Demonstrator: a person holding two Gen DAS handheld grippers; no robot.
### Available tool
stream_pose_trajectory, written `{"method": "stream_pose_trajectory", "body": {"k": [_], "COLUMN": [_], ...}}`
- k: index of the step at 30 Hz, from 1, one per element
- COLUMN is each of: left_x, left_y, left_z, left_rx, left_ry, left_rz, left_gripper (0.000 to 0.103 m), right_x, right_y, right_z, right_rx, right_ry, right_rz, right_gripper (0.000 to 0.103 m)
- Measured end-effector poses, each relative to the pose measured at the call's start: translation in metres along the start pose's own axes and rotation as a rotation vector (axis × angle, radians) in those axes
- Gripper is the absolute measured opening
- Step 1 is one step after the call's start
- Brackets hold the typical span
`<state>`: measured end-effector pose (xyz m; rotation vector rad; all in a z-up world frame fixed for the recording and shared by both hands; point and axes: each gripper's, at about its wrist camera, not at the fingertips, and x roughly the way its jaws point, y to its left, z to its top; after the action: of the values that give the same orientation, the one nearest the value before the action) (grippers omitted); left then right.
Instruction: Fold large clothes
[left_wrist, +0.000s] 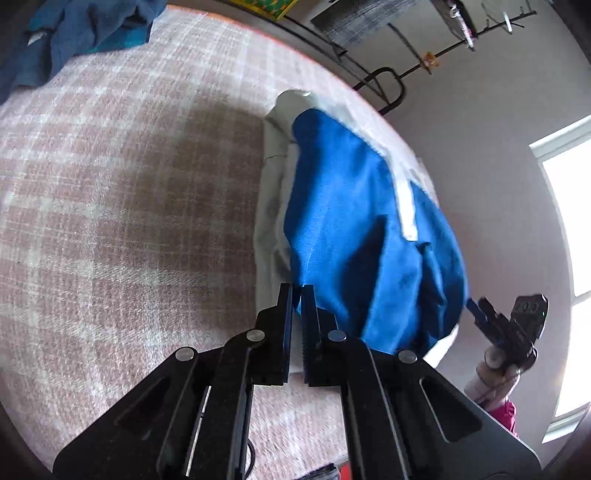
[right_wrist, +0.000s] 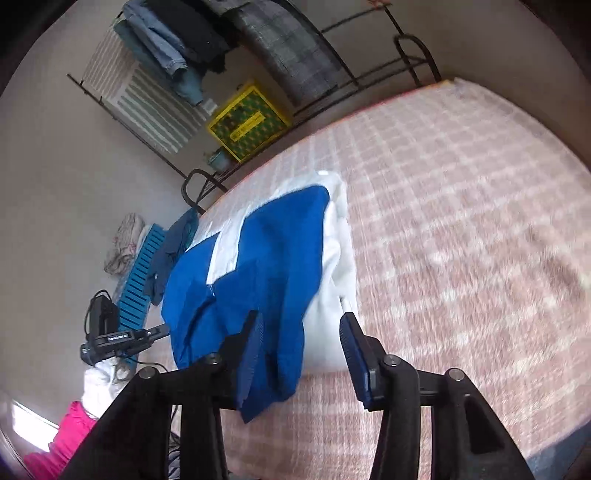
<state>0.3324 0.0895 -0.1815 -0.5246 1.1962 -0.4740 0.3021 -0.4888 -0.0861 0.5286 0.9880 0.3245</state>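
A blue and white garment (left_wrist: 351, 229) (right_wrist: 280, 251) lies folded near one edge of the bed's pink checked cover (left_wrist: 110, 184) (right_wrist: 461, 221). My left gripper (left_wrist: 296, 293) is shut, with a sliver of the garment's blue edge between its tips; in the right wrist view the left gripper (right_wrist: 162, 329) meets that same edge. My right gripper (right_wrist: 301, 319) stands open over the garment's near end. A blue flap hangs beside its left finger (right_wrist: 255, 343), and the pads do not press on it. In the left wrist view the right gripper (left_wrist: 476, 308) sits at the garment's far side.
Dark blue clothes (left_wrist: 74, 33) are heaped at a far corner of the bed. Beyond the bed stand a metal rack hung with clothes (right_wrist: 177, 48), a yellow-green box (right_wrist: 245, 122) and a blue slatted crate (right_wrist: 142, 280). A bright window (left_wrist: 569, 221) is close by.
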Motion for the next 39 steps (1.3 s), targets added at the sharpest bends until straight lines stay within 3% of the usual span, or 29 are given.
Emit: {"method": "stream_pose_trajectory", "body": {"k": [3, 5, 6, 7, 9, 12, 14, 15, 17, 18, 19, 20, 22, 24, 27, 30, 33, 36, 39], "left_x": [-0.029, -0.042, -0.045, -0.046, -0.041, -0.015, 0.003, 0.012, 0.022, 0.022, 0.021, 0.019, 0.012, 0.006, 0.009, 0.038, 0.043, 0.026, -0.004], "left_y": [-0.011, -0.018, -0.019, -0.018, -0.014, 0.001, 0.008, 0.010, 0.009, 0.008, 0.008, 0.008, 0.001, -0.006, -0.007, 0.003, 0.003, -0.014, -0.031], "left_z": [0.000, 0.010, 0.017, 0.025, 0.041, 0.062, 0.067, 0.068, 0.068, 0.066, 0.065, 0.064, 0.061, 0.054, 0.044, 0.032, 0.030, 0.034, 0.037], "left_rx": [0.037, 0.061, 0.054, 0.040, 0.004, -0.094, -0.116, -0.117, -0.117, -0.102, -0.101, -0.111, -0.086, -0.082, -0.075, -0.019, -0.004, 0.095, 0.179], "left_ry": [-0.038, -0.076, -0.093, -0.105, -0.113, -0.065, -0.018, 0.006, 0.015, 0.008, 0.004, 0.003, -0.006, -0.007, -0.002, 0.034, 0.024, 0.025, -0.028], "left_rz": [0.001, 0.038, 0.043, 0.034, 0.027, -0.019, -0.056, -0.066, -0.096, -0.097, -0.103, -0.111, -0.075, -0.072, -0.050, 0.038, 0.066, 0.138, 0.212], "left_gripper": [0.000, 0.007, 0.025, 0.052, 0.070, 0.069, 0.047, 0.025, 0.018, 0.012, 0.007, 0.007, 0.004, 0.003, 0.002, 0.003, 0.006, 0.009, 0.009], "right_x": [-0.002, 0.009, 0.016, 0.019, 0.026, 0.027, 0.025, 0.028, 0.038, 0.045, 0.052, 0.061, 0.066, 0.059, 0.045, 0.066, 0.073, 0.049, 0.012], "right_y": [0.029, 0.055, 0.066, 0.071, 0.077, 0.053, 0.028, 0.015, -0.010, -0.021, -0.032, -0.040, -0.047, -0.042, -0.048, -0.066, -0.056, -0.043, -0.019], "right_z": [0.029, 0.044, 0.049, 0.052, 0.053, 0.053, 0.049, 0.048, 0.044, 0.042, 0.039, 0.037, 0.036, 0.038, 0.040, 0.028, 0.026, 0.035, 0.051], "right_rx": [-0.119, -0.193, -0.227, -0.252, -0.267, -0.199, -0.129, -0.098, -0.042, -0.010, 0.025, 0.059, 0.068, 0.021, 0.009, 0.019, -0.050, -0.126, -0.227], "right_ry": [-0.037, -0.026, -0.021, -0.018, -0.016, -0.009, 0.021, 0.049, 0.121, 0.157, 0.200, 0.252, 0.275, 0.275, 0.259, 0.304, 0.316, 0.283, 0.179], "right_rz": [0.012, 0.008, -0.020, -0.046, -0.089, -0.143, -0.168, -0.169, -0.124, -0.082, -0.020, 0.052, 0.079, 0.069, 0.102, 0.043, -0.012, -0.093, -0.140], "right_gripper": [0.046, 0.046, 0.047, 0.055, 0.072, 0.075, 0.075, 0.075, 0.075, 0.065, 0.033, 0.017, 0.004, 0.001, 0.000, 0.000, 0.002, 0.029, 0.034]}}
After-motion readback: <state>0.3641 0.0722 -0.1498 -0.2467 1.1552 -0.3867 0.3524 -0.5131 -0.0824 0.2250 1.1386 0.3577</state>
